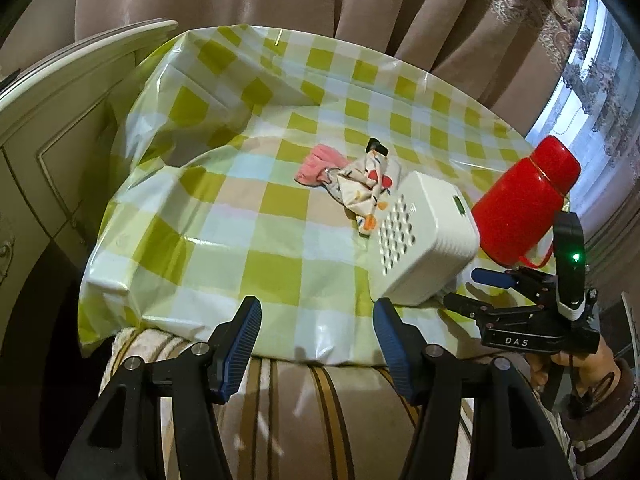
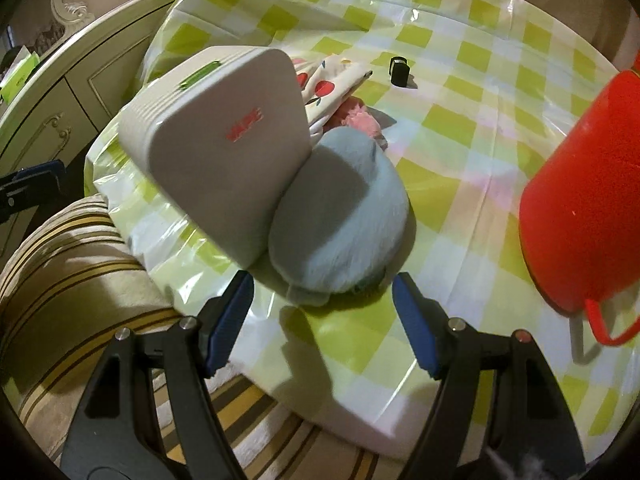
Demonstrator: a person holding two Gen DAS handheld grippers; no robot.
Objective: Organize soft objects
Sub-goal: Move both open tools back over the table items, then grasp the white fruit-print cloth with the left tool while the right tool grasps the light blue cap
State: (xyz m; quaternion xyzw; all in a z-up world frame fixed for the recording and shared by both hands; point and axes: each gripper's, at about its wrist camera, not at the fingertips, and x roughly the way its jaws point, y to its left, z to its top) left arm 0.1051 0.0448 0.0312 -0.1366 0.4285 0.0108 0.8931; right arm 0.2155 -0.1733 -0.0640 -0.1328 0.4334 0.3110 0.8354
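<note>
**Both jaws empty at the near edge of the checked table**

I am looking over a round table [image 1: 280, 216] wearing a green-and-white checked plastic cloth, and I am hovering at its near rim above a striped cushion [image 1: 304, 396].

A red flask [image 2: 580, 208] is standing at the right. A white box [image 2: 216, 160] with a green button is sitting tilted near the middle, leaning against a pale blue soft pad [image 2: 340, 220].

My right gripper [image 2: 324, 312] is holding its jaws apart with nothing between them. The blue pad is lying just ahead of their tips, roughly centred on the gap, not touching either pad.

My left gripper [image 1: 316, 336] is also holding its jaws apart and empty. Well ahead of it, past bare cloth, a patterned cloth [image 1: 364, 188] and a pink fluffy piece [image 1: 316, 166] are lying bunched together beside the box. A small black clip [image 2: 400, 70] is resting just behind them.
</note>
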